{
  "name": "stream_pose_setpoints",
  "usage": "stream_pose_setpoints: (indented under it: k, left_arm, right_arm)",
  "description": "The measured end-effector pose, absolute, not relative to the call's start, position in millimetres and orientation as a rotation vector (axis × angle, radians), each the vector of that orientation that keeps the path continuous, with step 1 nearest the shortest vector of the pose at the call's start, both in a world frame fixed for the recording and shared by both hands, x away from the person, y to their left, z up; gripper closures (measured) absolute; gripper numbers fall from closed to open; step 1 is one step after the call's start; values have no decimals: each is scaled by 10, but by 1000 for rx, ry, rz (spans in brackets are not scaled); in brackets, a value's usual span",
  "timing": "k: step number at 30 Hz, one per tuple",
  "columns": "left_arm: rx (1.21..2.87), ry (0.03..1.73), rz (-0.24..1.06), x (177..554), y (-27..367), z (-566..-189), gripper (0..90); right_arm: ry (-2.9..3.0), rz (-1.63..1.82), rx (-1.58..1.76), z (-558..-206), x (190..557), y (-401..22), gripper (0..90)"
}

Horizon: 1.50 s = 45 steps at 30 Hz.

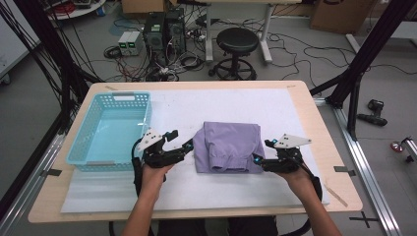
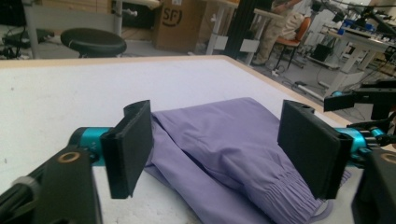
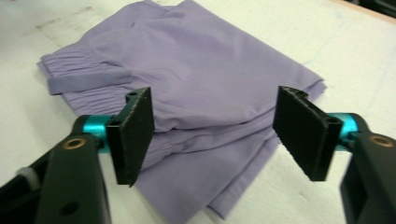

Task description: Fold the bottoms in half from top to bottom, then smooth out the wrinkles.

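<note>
Folded purple garment (image 1: 227, 146) lying mid-tabletop between the left gripper (image 1: 188, 144) and right gripper (image 1: 256, 160), both with jaws apart and empty, flanking its short sides, the right nearer.

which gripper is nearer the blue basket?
The left gripper. It sits between the basket and the folded purple garment, close to the basket's right wall. The right gripper is at the garment's far side.
</note>
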<state>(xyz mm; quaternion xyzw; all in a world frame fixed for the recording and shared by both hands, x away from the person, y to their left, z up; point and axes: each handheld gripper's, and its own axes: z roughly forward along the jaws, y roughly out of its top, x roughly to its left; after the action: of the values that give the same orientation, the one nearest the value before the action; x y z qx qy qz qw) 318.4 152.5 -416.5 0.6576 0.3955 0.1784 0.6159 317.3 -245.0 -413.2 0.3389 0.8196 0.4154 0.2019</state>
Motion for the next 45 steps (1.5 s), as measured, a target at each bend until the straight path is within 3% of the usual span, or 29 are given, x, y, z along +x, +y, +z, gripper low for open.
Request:
stream_pose_setpoints:
  k: [8, 10, 28, 29, 31, 34, 45]
  left_arm:
    - [1503, 924, 392, 3174, 1486, -4149, 218]
    - [1506, 926, 395, 3171, 1484, -4153, 218]
    - [1505, 944, 394, 3187, 1501, -4170, 218]
    - [1504, 941, 395, 3190, 1498, -4172, 218]
    - [1509, 936, 397, 3192, 1499, -4172, 218]
    - [1519, 926, 402, 3198, 1506, -4170, 220]
    - [1539, 934, 442, 3165, 1537, -4156, 224]
  right_arm:
    - [2262, 1174, 955, -4091, 3158, -2543, 284]
    - [2286, 1176, 951, -4103, 3160, -2567, 353]
    - [2233, 1205, 1011, -4135, 3194, -2671, 346]
    - [2226, 1203, 1024, -4141, 3200, -2681, 356]
    - [2223, 1189, 1050, -4155, 3225, -2719, 515]
    - [2202, 1189, 1112, -4188, 3285, -2785, 642]
    - [2273, 1125, 1201, -4338, 3465, -2732, 690]
